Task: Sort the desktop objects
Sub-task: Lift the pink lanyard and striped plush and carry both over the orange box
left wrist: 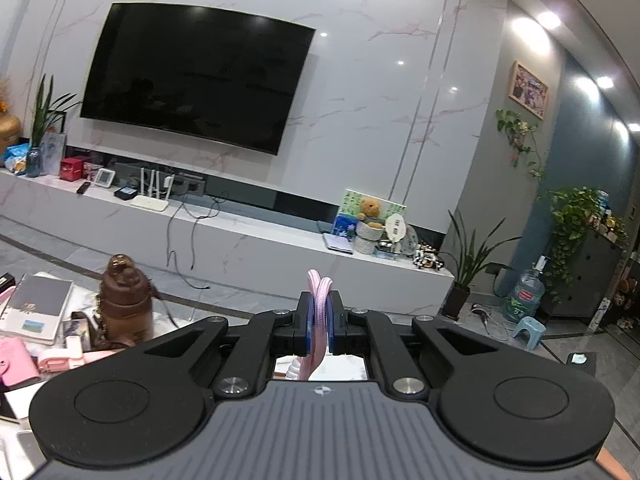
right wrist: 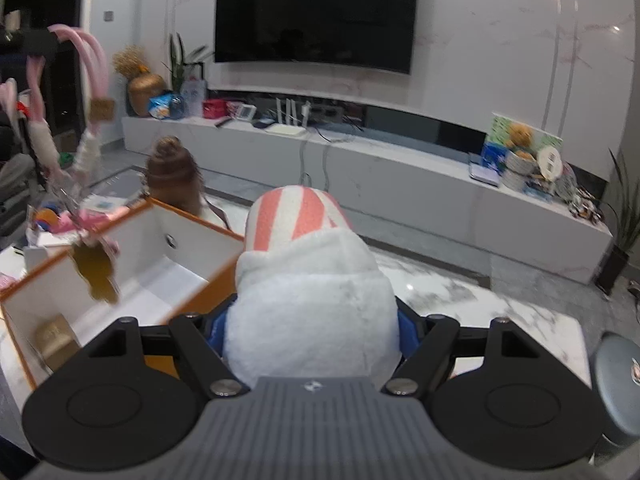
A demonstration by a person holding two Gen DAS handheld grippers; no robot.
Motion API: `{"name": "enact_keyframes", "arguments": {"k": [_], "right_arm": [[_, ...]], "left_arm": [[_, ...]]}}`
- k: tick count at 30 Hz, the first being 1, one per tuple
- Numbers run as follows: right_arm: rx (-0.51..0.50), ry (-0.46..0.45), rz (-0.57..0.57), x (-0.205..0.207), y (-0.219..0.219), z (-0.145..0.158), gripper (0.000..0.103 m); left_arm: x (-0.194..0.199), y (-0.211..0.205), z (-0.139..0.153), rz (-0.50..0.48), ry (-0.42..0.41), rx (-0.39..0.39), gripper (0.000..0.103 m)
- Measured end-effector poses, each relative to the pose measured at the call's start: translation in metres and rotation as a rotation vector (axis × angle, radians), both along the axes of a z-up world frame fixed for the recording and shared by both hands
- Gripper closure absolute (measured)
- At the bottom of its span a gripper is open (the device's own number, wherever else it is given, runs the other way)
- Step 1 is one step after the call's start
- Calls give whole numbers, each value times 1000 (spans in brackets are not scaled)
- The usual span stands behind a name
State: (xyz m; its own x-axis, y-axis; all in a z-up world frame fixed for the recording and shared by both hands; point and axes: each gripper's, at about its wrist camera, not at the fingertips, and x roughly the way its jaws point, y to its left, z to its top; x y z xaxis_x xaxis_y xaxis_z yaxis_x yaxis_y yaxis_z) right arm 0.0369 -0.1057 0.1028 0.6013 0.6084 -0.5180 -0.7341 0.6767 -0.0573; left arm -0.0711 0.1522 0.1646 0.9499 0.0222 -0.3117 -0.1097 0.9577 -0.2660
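While the pink braided cord (left wrist: 319, 312) sits pinched between my left gripper's (left wrist: 319, 322) blue pads (left wrist: 309, 322), its loop sticks up just past the fingertips and the rest trails down under the jaws, which are closed tight on it. From my right wrist camera I see that same cord (right wrist: 94, 64) at far left, hanging high in the air with white sleeves and a blurred amber pendant (right wrist: 96, 270) dangling over the near left part of the white box with the orange rim (right wrist: 192, 218).

In my right gripper (right wrist: 312, 332) I have a white plush toy with a pink-and-white striped top (right wrist: 308, 280); it fills the gap between the wide-spread fingers and the blue pads (right wrist: 408, 330) press its sides, so the grip is on the toy. The toy rises straight ahead of the fingers, just right of the box's near corner. Inside the box, at its near left end, lies a small tan block (right wrist: 54, 338), too blurred for me to name.

Farther out, a brown water bottle (left wrist: 126, 300) stands beyond the box on the marble table (right wrist: 460, 292), with notebooks (left wrist: 36, 308) and a pink card wallet (left wrist: 16, 360) to its left in the left view. Across the room a long white TV bench (left wrist: 256, 240) runs under a wall-mounted television (left wrist: 200, 76), and a teddy bear (left wrist: 370, 212) sits toward the bench's right end.
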Motion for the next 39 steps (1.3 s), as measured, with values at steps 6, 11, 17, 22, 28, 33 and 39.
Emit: {"name": "enact_keyframes", "arguments": {"k": [6,11,17,22,28,33,39], "right_arm": [[39,-23,87,-25,39,15,26],[55,-26,153,-44,67,17,26],[92,-9,199,-56,90,17,26],[103,10,227,-62,108,13,26],[42,39,261,-61,137,-9,26],[-42,71,275,-56,158,-35,26],[-155,72,300,-57,180,-60,26]], "left_arm": [[-10,16,-2,25,5,-4,96],[-15,30,-5,50,16,-11,96],[-20,45,-10,67,27,-16,96],[-18,56,-20,76,57,-19,96],[-6,64,-44,72,148,-20,96],[2,66,-60,74,192,-6,96],[12,72,-77,78,257,-4,96]]}}
